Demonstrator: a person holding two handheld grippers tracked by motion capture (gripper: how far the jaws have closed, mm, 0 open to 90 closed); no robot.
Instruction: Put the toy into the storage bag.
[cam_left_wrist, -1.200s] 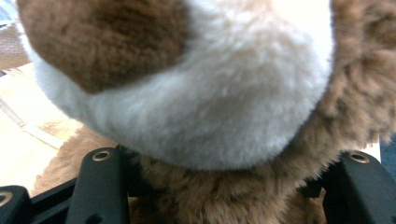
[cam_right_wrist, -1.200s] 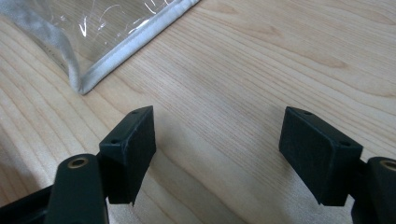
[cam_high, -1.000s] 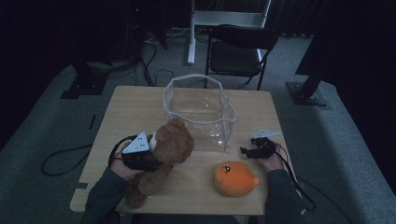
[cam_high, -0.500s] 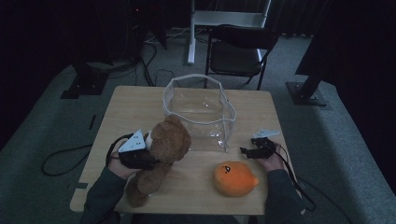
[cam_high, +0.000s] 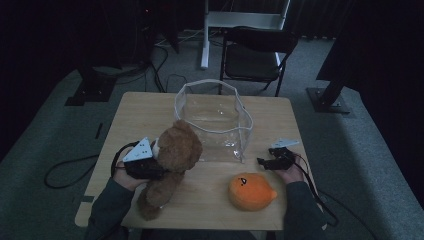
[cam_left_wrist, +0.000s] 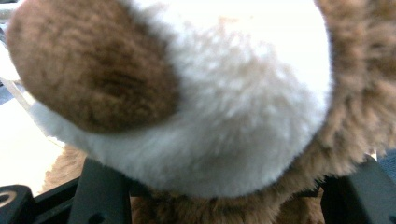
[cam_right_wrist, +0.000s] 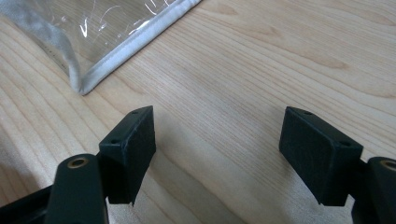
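A pale wood-grain tabletop (cam_high: 150, 117) stands in a dim room on grey carpet, a black chair (cam_high: 255, 50) beyond its far edge. At its centre sits a clear, soft-walled plastic bin (cam_high: 212, 117) with white piping. At eight o'clock of the bin, the left hand-held gripper (cam_high: 145, 165) clamps a fluffy brown teddy bear (cam_high: 172, 155) around its body. The right hand-held gripper (cam_high: 272, 161), at four o'clock, is released over bare wood. A rounded orange plush (cam_high: 251, 191) lies near the front edge.

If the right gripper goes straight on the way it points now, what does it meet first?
Probably the clear bag's white-edged bottom corner. The right gripper stands open over bare table; the corner lies ahead, slightly left, so depth is uncertain.
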